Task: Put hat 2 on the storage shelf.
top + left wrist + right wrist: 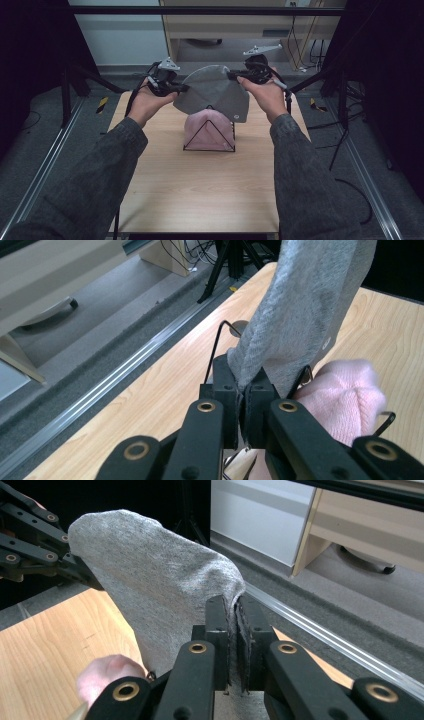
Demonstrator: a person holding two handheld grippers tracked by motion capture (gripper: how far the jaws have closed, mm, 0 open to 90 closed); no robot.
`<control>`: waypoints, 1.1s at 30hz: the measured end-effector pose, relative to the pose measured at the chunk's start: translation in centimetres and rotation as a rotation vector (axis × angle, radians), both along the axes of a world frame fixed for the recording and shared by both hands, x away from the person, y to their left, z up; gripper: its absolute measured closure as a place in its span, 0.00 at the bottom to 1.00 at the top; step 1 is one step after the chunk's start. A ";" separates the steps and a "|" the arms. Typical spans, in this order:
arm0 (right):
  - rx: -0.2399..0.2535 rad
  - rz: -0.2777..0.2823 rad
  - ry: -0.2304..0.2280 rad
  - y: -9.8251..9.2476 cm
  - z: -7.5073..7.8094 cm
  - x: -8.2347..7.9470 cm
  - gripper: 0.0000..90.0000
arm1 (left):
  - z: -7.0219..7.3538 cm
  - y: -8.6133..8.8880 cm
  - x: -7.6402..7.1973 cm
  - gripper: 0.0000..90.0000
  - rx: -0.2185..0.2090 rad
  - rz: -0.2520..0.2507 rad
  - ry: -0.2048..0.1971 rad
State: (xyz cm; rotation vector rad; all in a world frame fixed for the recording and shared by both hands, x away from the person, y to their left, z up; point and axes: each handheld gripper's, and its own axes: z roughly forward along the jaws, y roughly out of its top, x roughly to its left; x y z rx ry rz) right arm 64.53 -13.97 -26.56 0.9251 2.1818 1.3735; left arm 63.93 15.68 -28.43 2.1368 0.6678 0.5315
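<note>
The left gripper [243,405] is clamped shut on one edge of a grey knit hat [300,310]; in the left gripper view the fabric edge is pinched between the two black pads and the rest of the hat rises away from them, hanging up and to the right. The right gripper [233,640] is likewise closed tight on the opposite edge of the same hat [165,595], the cloth squeezed flat between its pads and spreading out beyond them toward the left gripper [35,540], seen farther off at the hat's far corner.

In the high view the left gripper [181,89] and the right gripper [231,76] hold the grey knit hat [212,92] stretched between them, above the desk [200,190]. Directly beneath the hat, between and below both grippers, a pink knit hat [207,127] sits over a black wire stand [209,142] shaped like a triangle, which stands on the desk. The lower edge of the grey hat overlaps the top of the pink one in that view; whether they touch I cannot tell. In the left gripper view the pink hat [345,395] lies just beside the gripper, to its right.
</note>
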 end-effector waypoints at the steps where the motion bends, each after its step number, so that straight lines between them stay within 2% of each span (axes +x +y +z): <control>1: -0.002 0.000 0.004 0.0 -0.2 0.0 0.95 | -0.4 0.0 0.0 0.97 0.005 -0.001 0.004; 10: -0.007 0.003 0.028 -0.1 -1.4 -0.1 0.95 | -1.2 -0.1 -0.1 0.97 0.020 -0.004 0.011; 15: -0.016 0.014 0.037 0.0 -2.2 -0.3 0.95 | -2.1 0.1 -0.2 0.97 0.015 -0.003 0.023; 22: -0.029 0.018 0.073 0.3 -4.0 -0.4 0.95 | -3.8 0.3 -0.3 0.97 0.029 -0.007 0.036; 33: -0.041 0.028 0.097 0.8 -5.3 -0.4 0.95 | -5.2 0.8 -0.4 0.97 0.034 -0.004 0.057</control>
